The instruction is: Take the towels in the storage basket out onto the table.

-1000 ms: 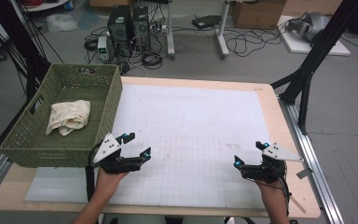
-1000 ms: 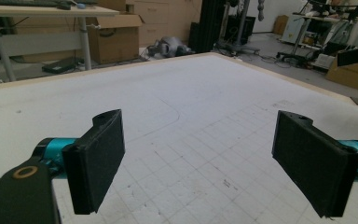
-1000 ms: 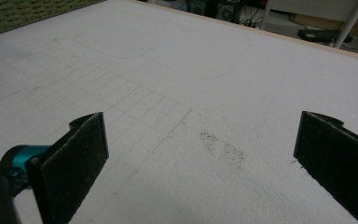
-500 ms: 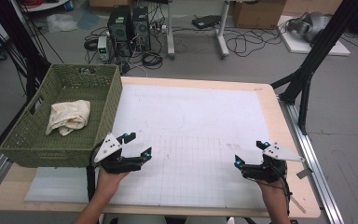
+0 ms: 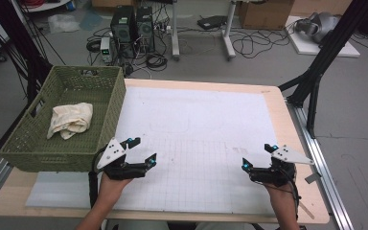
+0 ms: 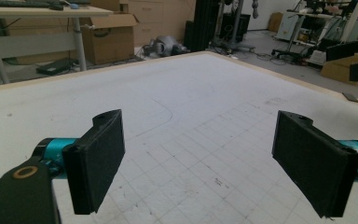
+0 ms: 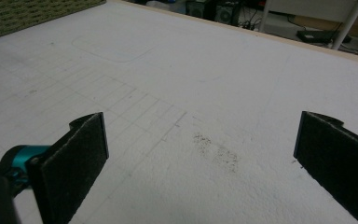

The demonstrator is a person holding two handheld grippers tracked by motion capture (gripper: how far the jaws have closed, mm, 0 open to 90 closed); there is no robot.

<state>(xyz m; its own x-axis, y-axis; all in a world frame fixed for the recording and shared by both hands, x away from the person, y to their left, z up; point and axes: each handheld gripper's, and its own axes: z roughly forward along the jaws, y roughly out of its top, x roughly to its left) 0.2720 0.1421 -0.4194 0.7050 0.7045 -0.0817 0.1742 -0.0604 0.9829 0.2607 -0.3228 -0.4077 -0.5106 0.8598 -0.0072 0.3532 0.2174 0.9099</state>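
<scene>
White mat (image 5: 196, 129) lies bare beside green basket (image 5: 103, 115) holding cloth (image 5: 70, 120).

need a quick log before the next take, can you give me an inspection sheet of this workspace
surface: white gridded mat on a wooden table, faint smudges
job's things: cream cloth bunched inside the green basket at the left edge
clutter: nothing seen on the mat
grippers: left gripper and right gripper both open, empty, low over the near mat
cables: a black one trails from each gripper
surroundings: computer towers, floor cables, boxes
</scene>
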